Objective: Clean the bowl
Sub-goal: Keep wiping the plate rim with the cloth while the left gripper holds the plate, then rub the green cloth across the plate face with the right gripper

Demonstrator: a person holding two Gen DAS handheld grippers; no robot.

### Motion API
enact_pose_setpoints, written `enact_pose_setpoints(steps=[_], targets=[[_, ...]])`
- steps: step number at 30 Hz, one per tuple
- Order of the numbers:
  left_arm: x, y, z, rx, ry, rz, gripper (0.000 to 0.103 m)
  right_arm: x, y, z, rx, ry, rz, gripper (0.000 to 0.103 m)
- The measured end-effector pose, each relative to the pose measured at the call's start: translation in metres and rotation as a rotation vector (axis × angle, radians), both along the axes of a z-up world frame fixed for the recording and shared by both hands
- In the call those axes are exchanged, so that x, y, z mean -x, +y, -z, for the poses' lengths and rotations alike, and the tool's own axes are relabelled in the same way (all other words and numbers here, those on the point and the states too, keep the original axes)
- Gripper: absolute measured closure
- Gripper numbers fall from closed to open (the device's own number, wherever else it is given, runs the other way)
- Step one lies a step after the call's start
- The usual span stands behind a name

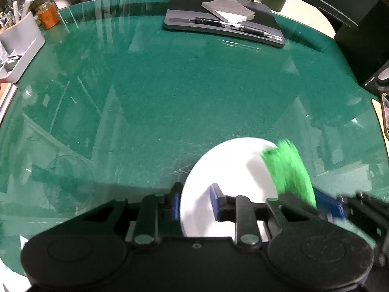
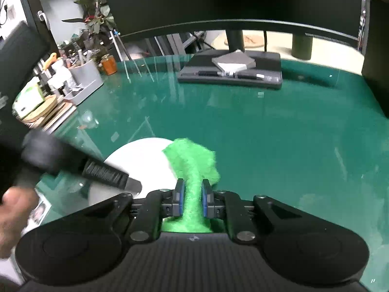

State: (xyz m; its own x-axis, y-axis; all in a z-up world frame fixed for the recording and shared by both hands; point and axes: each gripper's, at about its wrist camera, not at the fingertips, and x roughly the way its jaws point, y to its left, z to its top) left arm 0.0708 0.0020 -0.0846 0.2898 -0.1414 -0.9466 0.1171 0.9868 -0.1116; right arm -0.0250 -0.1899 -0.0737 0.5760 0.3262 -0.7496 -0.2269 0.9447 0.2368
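A white bowl (image 1: 228,170) sits on the green glass table, close to me. My left gripper (image 1: 195,202) is shut on the bowl's near rim, one blue pad outside the wall and one inside. A bright green cloth (image 1: 289,170), blurred by motion, lies over the bowl's right edge. In the right wrist view my right gripper (image 2: 192,196) is shut on that green cloth (image 2: 194,165), whose free end rests against the right rim of the bowl (image 2: 138,158). The left gripper's body (image 2: 73,163) crosses the bowl from the left, held by a hand (image 2: 14,209).
A monitor base (image 1: 223,22) with a pen and a notepad stands at the back of the table (image 1: 170,92). A grey organiser (image 2: 82,77), an orange jar (image 2: 108,64) and plants crowd the back left. A dark speaker (image 1: 364,43) stands at the right.
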Motion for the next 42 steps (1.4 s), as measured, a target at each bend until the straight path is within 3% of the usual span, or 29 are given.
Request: enact_pose_setpoints(steps=[10, 17, 25, 29, 33, 37, 39, 40, 41, 42], targets=[[0.003, -0.001, -0.001, -0.007, -0.002, 0.002, 0.079, -0.022, 0.003, 0.005, 0.014, -0.038, 0.018, 0.086], [0.001, -0.001, -0.001, -0.006, -0.002, 0.008, 0.077, 0.008, 0.0, -0.005, -0.004, 0.031, 0.01, 0.079], [0.014, -0.002, -0.002, -0.031, 0.009, 0.028, 0.08, -0.027, 0.004, 0.008, 0.02, 0.003, 0.015, 0.089], [0.014, 0.004, -0.007, -0.053, -0.014, 0.027, 0.08, -0.029, 0.004, 0.003, 0.013, -0.012, -0.013, 0.084], [0.003, 0.006, -0.016, -0.055, -0.063, 0.04, 0.078, -0.024, -0.001, -0.006, -0.008, -0.02, -0.032, 0.052], [-0.007, 0.0, -0.014, -0.061, -0.063, 0.067, 0.076, -0.022, -0.008, -0.013, -0.038, -0.02, -0.03, 0.051], [-0.008, -0.003, -0.012, -0.067, -0.062, 0.08, 0.076, -0.02, -0.009, -0.012, -0.042, -0.014, -0.023, 0.054], [-0.008, -0.004, -0.01, -0.069, -0.059, 0.082, 0.077, -0.019, -0.009, -0.011, -0.043, -0.011, -0.021, 0.06], [-0.008, -0.005, -0.009, -0.07, -0.055, 0.082, 0.078, -0.018, -0.009, -0.011, -0.044, -0.008, -0.019, 0.081], [-0.007, -0.007, -0.008, -0.072, -0.052, 0.084, 0.08, -0.016, -0.01, -0.011, -0.045, -0.005, -0.017, 0.089]])
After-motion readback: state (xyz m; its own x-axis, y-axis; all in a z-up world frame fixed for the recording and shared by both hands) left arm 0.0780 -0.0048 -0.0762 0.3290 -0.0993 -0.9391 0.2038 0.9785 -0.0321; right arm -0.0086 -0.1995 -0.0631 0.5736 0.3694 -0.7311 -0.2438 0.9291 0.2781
